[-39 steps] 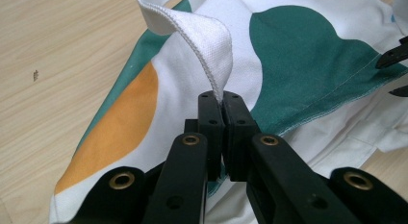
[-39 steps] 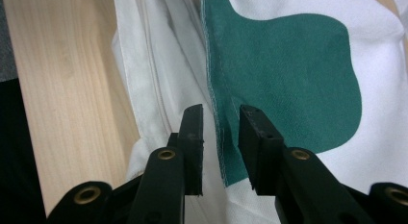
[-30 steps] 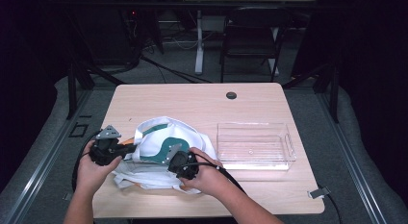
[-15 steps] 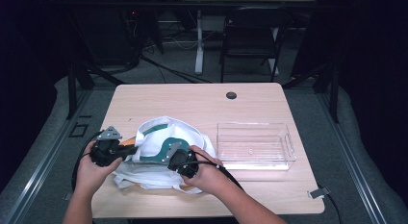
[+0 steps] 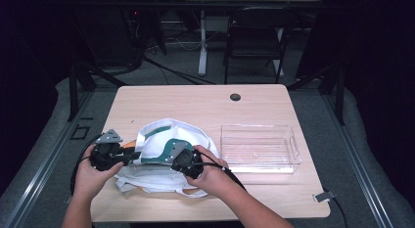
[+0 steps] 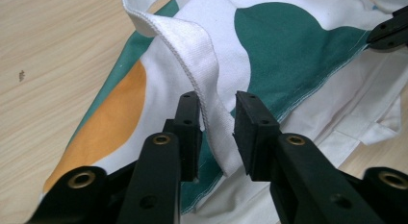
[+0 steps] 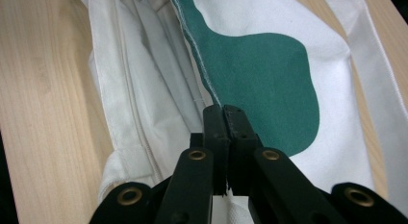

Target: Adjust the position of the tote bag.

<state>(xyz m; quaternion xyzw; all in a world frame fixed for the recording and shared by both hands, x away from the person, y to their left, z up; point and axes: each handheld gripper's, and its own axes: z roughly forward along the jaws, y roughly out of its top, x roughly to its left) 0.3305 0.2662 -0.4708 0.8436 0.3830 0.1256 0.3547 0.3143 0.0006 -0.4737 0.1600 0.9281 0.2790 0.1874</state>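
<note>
Two hand-held grippers work a white canvas tote bag (image 5: pixel 169 159) that lies crumpled on the near left part of the desk (image 5: pixel 195 103), just left of a clear plastic bin (image 5: pixel 259 147). Printed with teal and orange blobs, the bag has woven white strap handles (image 6: pixel 192 51) and stitched hems. It looks light, limp and floppy, so it will sag and fold wherever it is unsupported; a hem or a strap gives the firmest purchase, since loose cloth would slip or bunch. The left hand-held gripper (image 6: pixel 216 113) has just been opening: its jaws stand apart with a strap handle passing between them, not pinched. The right hand-held gripper (image 7: pixel 223 113) has its jaws pressed together on the bag's hem where teal print meets white cloth. Both grippers sit low on the bag in the high view.
</note>
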